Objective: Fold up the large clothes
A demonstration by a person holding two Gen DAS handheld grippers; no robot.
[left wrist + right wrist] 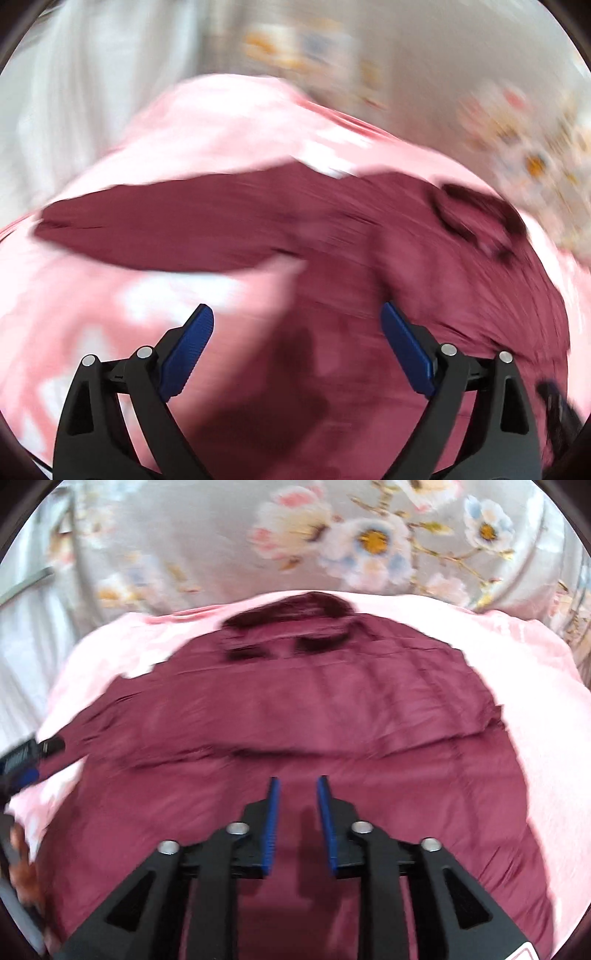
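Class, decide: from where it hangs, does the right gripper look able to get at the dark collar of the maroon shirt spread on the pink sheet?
Probably yes. The right gripper is open and empty, and only flat maroon shirt lies between it and the dark collar.

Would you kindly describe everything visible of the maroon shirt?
The maroon shirt is a thin, creased woven garment with a darker collar at its far end. It lies spread flat on pink bedding, one sleeve stretched out sideways. Neither hand-held gripper grips it; both stand open above the cloth.
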